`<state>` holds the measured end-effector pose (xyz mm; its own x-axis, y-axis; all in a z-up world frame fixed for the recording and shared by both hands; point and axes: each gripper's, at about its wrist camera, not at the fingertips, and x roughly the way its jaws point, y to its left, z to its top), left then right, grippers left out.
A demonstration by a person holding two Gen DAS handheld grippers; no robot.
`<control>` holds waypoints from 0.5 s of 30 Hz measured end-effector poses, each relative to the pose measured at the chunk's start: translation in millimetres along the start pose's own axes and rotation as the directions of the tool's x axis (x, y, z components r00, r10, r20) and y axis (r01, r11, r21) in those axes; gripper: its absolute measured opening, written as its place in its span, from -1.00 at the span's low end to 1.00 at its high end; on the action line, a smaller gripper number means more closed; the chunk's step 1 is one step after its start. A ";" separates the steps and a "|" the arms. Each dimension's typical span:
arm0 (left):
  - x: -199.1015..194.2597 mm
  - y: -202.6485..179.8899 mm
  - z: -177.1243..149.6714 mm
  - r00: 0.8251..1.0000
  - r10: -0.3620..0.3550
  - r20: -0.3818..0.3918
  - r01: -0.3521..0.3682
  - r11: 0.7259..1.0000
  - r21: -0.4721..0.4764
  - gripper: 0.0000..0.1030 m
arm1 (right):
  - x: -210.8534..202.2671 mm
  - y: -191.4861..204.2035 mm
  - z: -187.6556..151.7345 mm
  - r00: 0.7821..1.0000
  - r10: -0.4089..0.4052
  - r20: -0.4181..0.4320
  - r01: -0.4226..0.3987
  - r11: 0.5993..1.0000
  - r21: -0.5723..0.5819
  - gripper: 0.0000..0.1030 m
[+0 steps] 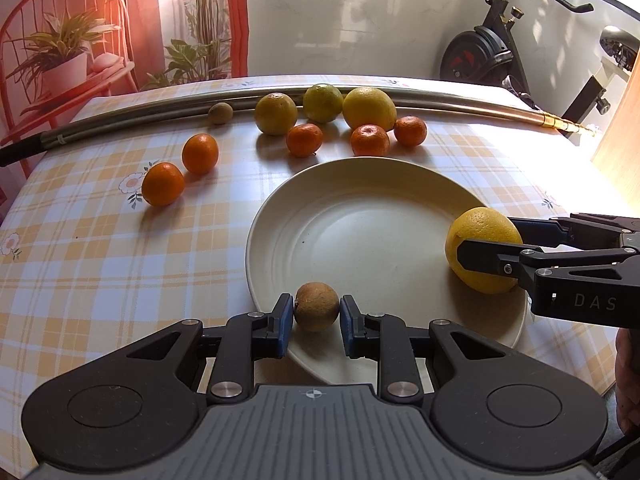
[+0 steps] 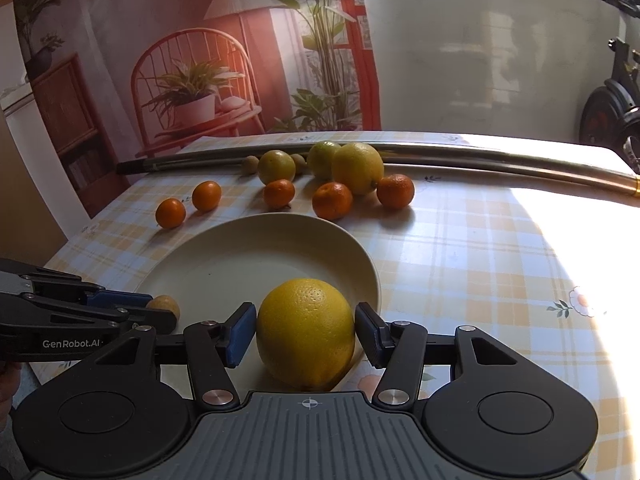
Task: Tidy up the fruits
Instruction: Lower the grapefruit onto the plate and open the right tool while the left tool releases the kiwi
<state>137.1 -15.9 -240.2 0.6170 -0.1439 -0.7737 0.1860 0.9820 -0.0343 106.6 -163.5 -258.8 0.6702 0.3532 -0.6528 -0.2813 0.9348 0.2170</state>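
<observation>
1. Left gripper (image 1: 316,314): blue pads (image 1: 285,322) flank a kiwi (image 1: 316,306) at the near rim of the plate (image 1: 280,216). Pads sit at the skin on both sides; whether they press, or the fruit rests on the plate, cannot be told.
2. Kiwi: small, brown, matt, fuzzy. Likely light, soft when ripe; hold across the middle, gently.
3. Right gripper (image 2: 306,334): fingers spread either side of a large orange (image 2: 306,330) at the plate's right rim. Left pad shows a slim gap, right pad is at the peel; clamped or released, cannot tell.
4. Orange: yellow, pebbled peel, round. Probably heaviest here, firm, waxy; grip at the widest girth.
5. Plate: cream, shallow, otherwise bare, on a checked tablecloth (image 1: 80,264).
6. Beyond the plate's far rim: five mandarins (image 1: 162,184), deep orange, glossy. Likely light, loose-skinned, bruisable.
7. Behind them, three yellow-green citrus (image 1: 276,114) and another kiwi (image 1: 220,113) against a metal pole (image 1: 460,100) at the table's far edge.
</observation>
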 end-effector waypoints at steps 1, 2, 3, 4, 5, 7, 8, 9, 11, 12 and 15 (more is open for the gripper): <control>-0.1 -0.1 0.0 1.000 0.001 0.000 -0.001 1.000 -0.001 -0.48 | -0.3 0.0 0.0 1.000 0.000 0.001 0.000 1.000 0.000 -0.02; -0.2 -0.1 0.1 1.000 0.001 0.000 -0.001 1.000 -0.003 -0.48 | -0.4 -0.1 0.1 1.000 -0.002 0.002 0.002 1.000 -0.002 -0.02; -0.2 -0.2 0.0 1.000 0.001 0.000 -0.001 1.000 -0.004 -0.48 | -0.6 -0.2 0.4 1.000 -0.003 0.003 0.004 1.000 -0.003 -0.02; -0.4 -0.2 0.1 1.000 0.001 0.001 -0.001 1.000 -0.005 -0.48 | -0.6 -0.3 0.7 1.000 -0.005 0.004 0.005 1.000 -0.004 0.00; -0.6 -0.3 0.1 1.000 0.001 0.002 -0.001 1.000 -0.005 -0.48 | -1.0 -0.6 1.0 1.000 -0.007 0.006 0.007 1.000 -0.003 0.00; -1.2 0.2 0.1 1.000 0.001 0.006 -0.001 1.000 -0.006 -0.44 | -1.4 -1.0 1.5 1.000 -0.010 0.011 0.010 1.000 -0.002 0.01; -1.5 0.4 -0.1 1.000 -0.002 0.007 0.002 1.000 -0.007 -0.42 | -1.6 -1.2 1.6 1.000 -0.012 0.013 0.012 1.000 -0.001 0.01; -1.8 0.5 -0.1 1.000 -0.007 0.010 0.007 1.000 -0.007 -0.35 | -1.9 -1.5 1.8 1.000 -0.013 0.016 0.013 1.000 0.001 0.01; -3.1 0.2 -0.2 1.000 -0.019 0.022 0.019 1.000 -0.006 -0.19 | -2.2 -2.2 2.4 0.999 -0.031 0.024 0.031 1.000 0.003 0.10; -3.9 -0.3 0.0 0.999 -0.019 0.027 0.019 1.000 -0.003 -0.14 | -2.1 -3.2 2.6 0.999 -0.035 0.025 0.035 0.999 0.007 0.14; -4.0 -0.6 0.4 0.999 -0.021 0.030 0.021 1.000 0.000 -0.10 | -2.5 -7.1 2.4 0.999 -0.036 0.030 0.035 0.999 0.028 0.15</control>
<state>134.9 -16.0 -236.9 0.6358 -0.1677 -0.7534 0.1990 0.9787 -0.0499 108.5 -170.9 -257.0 0.7001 0.3204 -0.6381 -0.2383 0.9473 0.2141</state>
